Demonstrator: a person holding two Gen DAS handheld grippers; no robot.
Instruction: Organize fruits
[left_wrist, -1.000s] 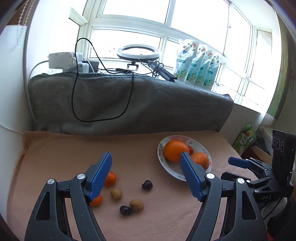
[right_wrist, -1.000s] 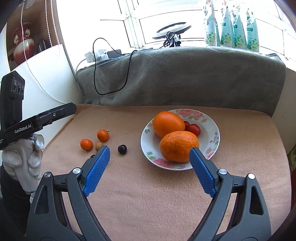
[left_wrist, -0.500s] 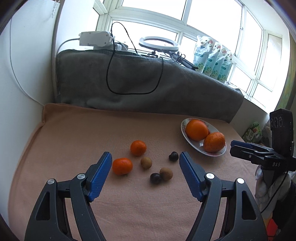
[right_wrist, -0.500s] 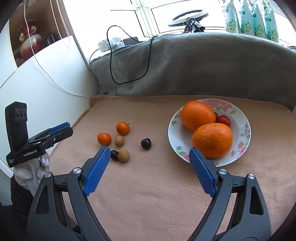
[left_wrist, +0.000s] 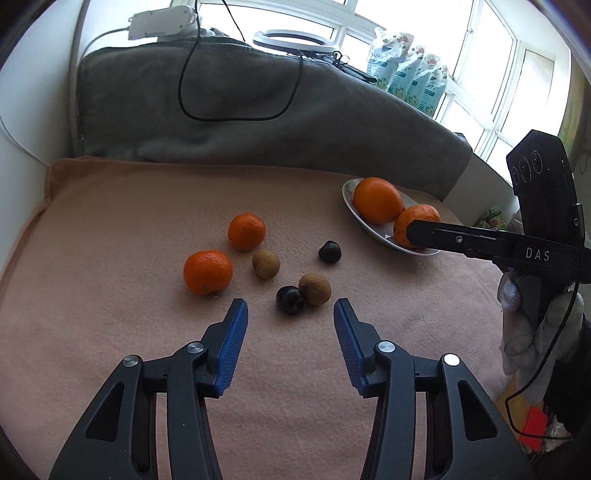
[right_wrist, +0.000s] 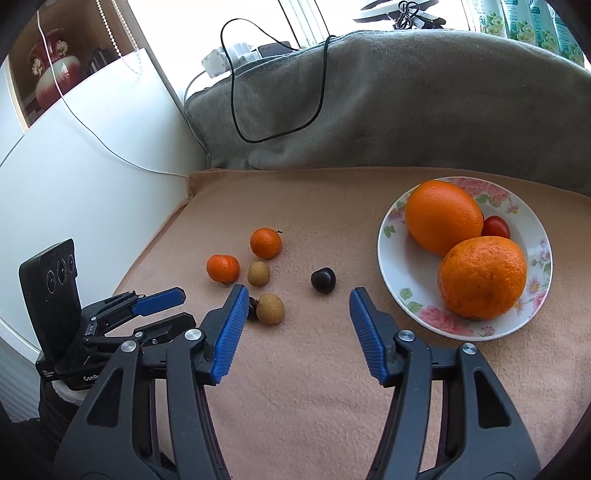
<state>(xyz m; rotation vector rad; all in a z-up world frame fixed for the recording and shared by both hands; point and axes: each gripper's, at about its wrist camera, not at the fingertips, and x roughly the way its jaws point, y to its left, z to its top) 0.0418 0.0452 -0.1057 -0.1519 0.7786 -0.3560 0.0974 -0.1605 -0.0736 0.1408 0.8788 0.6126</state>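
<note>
Six small fruits lie loose on the peach blanket (left_wrist: 110, 369) toward its left side: two mandarins (left_wrist: 208, 272) (left_wrist: 246, 232), two brown round fruits (left_wrist: 265, 263) (left_wrist: 314, 289) and two dark ones (left_wrist: 290, 300) (left_wrist: 330, 252). The nearer dark fruit touches the nearer brown one; the other dark fruit sits apart, toward the plate. The flowered plate (right_wrist: 391, 229) stands near the blanket's right edge, holding two big oranges (right_wrist: 443, 218) (right_wrist: 482, 282) and a small red fruit (right_wrist: 496, 227) behind them.

The left gripper (left_wrist: 290, 320) hangs just short of the touching dark and brown pair, its fingers (left_wrist: 232, 343) having just been closing, with nothing between them, released. The right gripper (right_wrist: 295, 302) points at the bare blanket between the lone dark fruit and the plate; its fingers (right_wrist: 369, 339) have likewise just been closing and grasp nothing. A gloved hand (left_wrist: 532, 332) holds the right gripper. A grey blanket (left_wrist: 258, 110) with a black cable (left_wrist: 236, 119) drapes along the back edge.
</note>
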